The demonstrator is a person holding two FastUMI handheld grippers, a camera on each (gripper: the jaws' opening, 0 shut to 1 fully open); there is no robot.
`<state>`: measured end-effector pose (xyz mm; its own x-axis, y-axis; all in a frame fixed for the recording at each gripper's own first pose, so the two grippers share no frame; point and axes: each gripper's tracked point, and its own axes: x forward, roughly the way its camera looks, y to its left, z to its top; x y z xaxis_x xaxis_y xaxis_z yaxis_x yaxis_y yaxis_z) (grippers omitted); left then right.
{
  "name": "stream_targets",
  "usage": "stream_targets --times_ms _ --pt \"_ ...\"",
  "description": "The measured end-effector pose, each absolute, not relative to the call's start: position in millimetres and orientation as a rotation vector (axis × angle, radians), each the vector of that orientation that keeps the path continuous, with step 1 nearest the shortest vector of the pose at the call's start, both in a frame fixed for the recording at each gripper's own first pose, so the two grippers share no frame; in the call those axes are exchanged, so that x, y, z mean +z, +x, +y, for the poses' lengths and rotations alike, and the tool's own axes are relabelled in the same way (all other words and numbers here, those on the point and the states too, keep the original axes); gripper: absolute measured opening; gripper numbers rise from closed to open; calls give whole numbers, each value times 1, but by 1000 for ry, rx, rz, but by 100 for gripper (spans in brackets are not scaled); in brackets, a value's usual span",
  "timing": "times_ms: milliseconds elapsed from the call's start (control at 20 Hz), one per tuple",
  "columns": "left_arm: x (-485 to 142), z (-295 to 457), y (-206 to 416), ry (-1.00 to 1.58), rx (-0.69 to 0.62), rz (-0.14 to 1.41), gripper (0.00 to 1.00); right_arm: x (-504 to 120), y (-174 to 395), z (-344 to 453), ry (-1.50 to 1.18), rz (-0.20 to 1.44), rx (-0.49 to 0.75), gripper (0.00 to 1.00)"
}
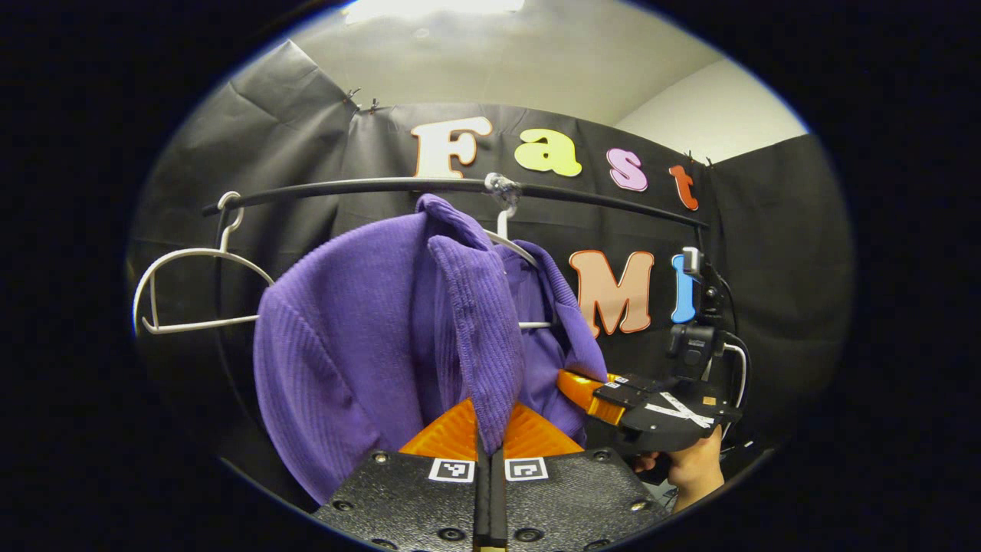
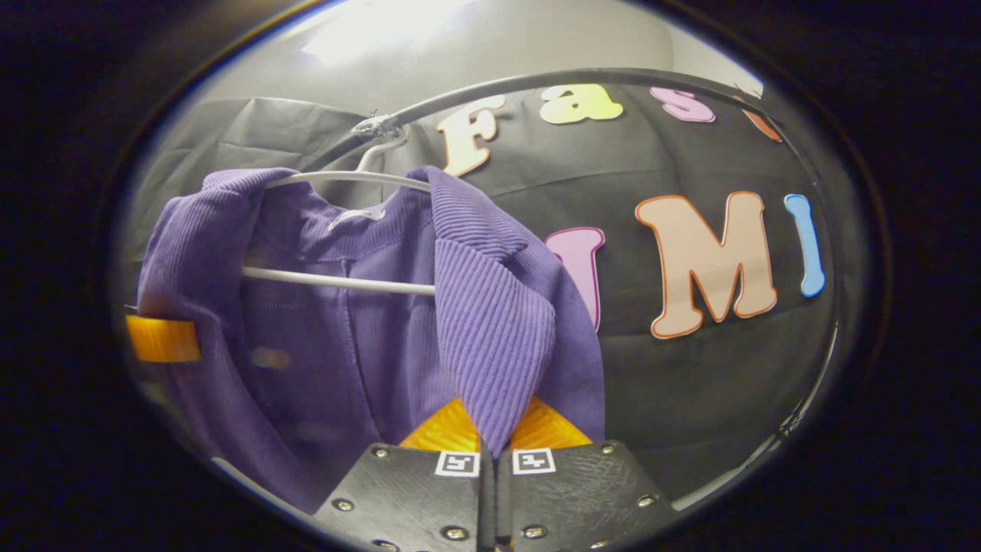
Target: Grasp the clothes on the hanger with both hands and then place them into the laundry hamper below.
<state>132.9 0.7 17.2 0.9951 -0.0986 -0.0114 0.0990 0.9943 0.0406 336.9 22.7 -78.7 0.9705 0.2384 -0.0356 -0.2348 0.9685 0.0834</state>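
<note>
Both tools were clamped on the purple garment [image 1: 360,337]: the left tool [image 1: 489,429] on one front edge, the right tool [image 2: 490,433] on the other. The garment was hung on a white hanger [image 2: 337,280] under the black rail [image 1: 368,186].

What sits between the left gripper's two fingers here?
A fold of the purple garment, pinched between the orange fingers of the left gripper, as the left gripper view shows.
</note>
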Motion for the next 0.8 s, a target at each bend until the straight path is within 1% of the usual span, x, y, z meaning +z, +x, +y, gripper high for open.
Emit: stream_targets --times_ms 100,150,200,300,350,500,550,600,800 --pt "28 0 122 16 -158 -8 0 -75 329 18 38 46 235 1" --pt "28 1 119 13 -176 1 0 -72 324 17 16 47 237 0" --pt "29 7 116 29 -185 22 0 -69 319 15 4 47 245 1" --pt "34 13 110 67 -205 33 2 -65 311 16 1 75 292 2" --pt "38 18 105 89 -208 30 0 -65 308 13 0 90 303 2" --pt "58 33 89 149 -211 -12 0 -58 292 7 28 127 362 1" --pt "65 36 85 163 -209 -25 0 -55 291 2 42 129 361 6" --pt "71 41 82 178 -204 -35 0 -51 292 -2 34 130 348 0" --pt "98 72 74 200 -147 -87 0 -44 295 -17 -51 107 280 1"
